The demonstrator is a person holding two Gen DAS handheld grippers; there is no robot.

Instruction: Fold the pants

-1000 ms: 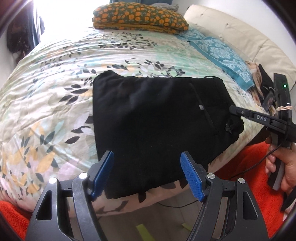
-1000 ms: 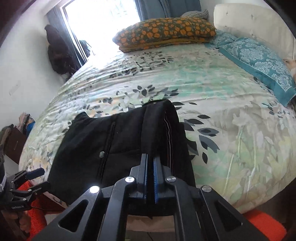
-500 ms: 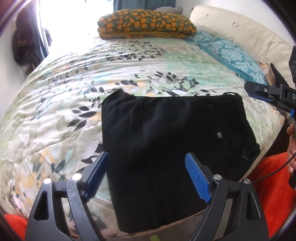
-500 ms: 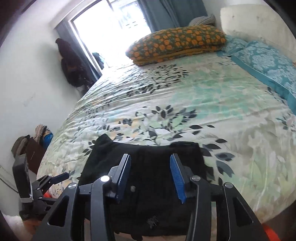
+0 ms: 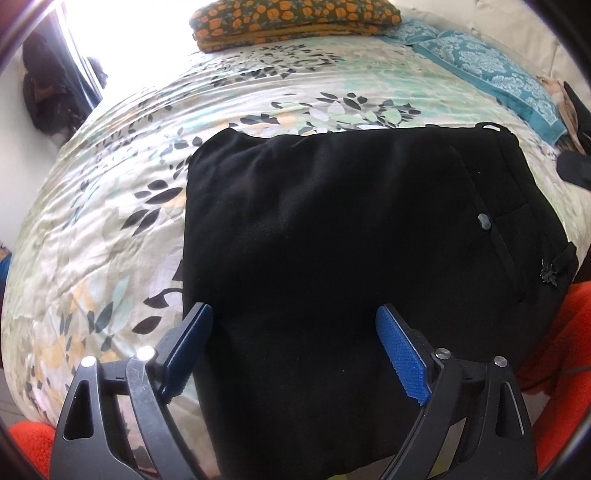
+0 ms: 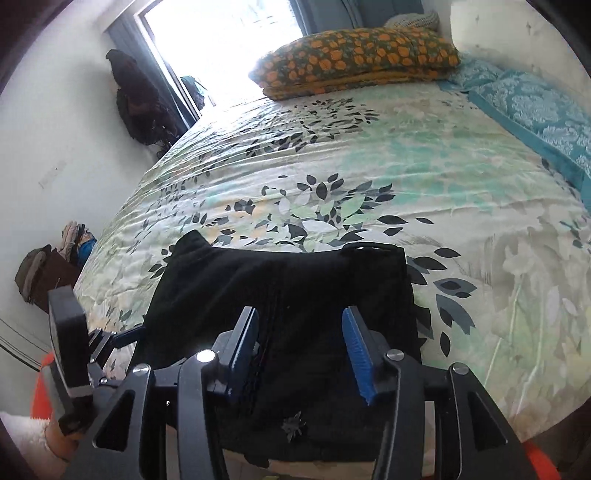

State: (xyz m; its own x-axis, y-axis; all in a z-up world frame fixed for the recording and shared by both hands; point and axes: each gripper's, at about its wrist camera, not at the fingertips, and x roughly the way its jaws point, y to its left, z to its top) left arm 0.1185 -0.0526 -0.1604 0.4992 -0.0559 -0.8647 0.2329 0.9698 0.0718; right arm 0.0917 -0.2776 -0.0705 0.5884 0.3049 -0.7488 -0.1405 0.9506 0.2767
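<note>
Folded pants [image 5: 332, 229] at the bedspread [image 5: 110, 221] edge — both grippers (left [image 5: 293, 354], right [image 6: 299, 350]) gape, empty.

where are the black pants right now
The black pants lie folded flat on the floral bedspread at the bed's near edge, in both views just beyond the open fingers, well short of the orange-patterned pillow.
</note>
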